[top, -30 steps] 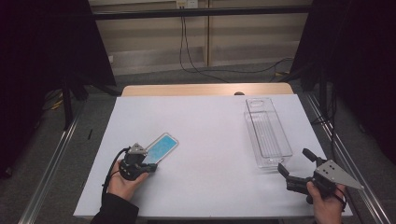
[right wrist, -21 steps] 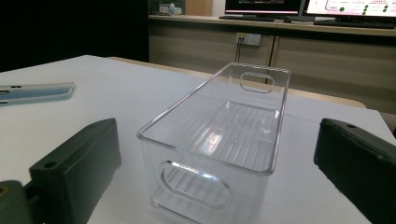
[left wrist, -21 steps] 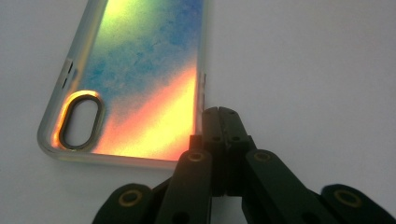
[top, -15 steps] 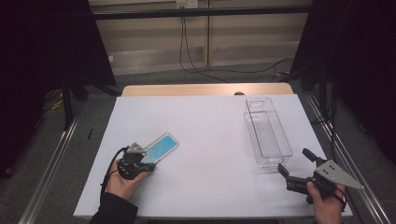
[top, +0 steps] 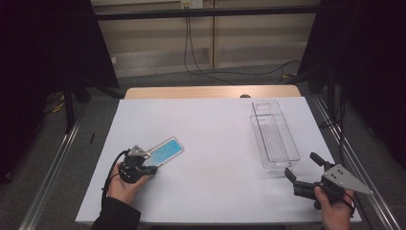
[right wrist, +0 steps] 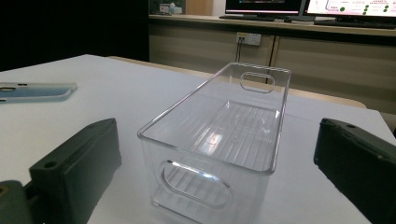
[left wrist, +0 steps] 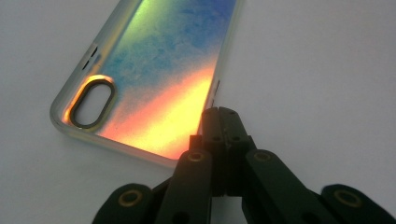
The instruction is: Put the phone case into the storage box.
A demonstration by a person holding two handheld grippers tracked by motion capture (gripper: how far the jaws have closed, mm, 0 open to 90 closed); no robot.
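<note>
Table (top: 215,143): a white top is seen, with a wooden edge at the far side.
Phone case (top: 164,150): it is laid flat near the left front.
Clear bin (top: 274,135): it is set upright at the right side, well apart from the case.

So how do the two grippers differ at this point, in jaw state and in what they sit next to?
The left gripper has its jaws shut, tips at the long edge of the iridescent phone case; the right gripper has its jaws wide apart with nothing between the pads. The left one sits by the phone case, while the right one faces the near end of the clear plastic bin. Both sit low over the white table.
</note>
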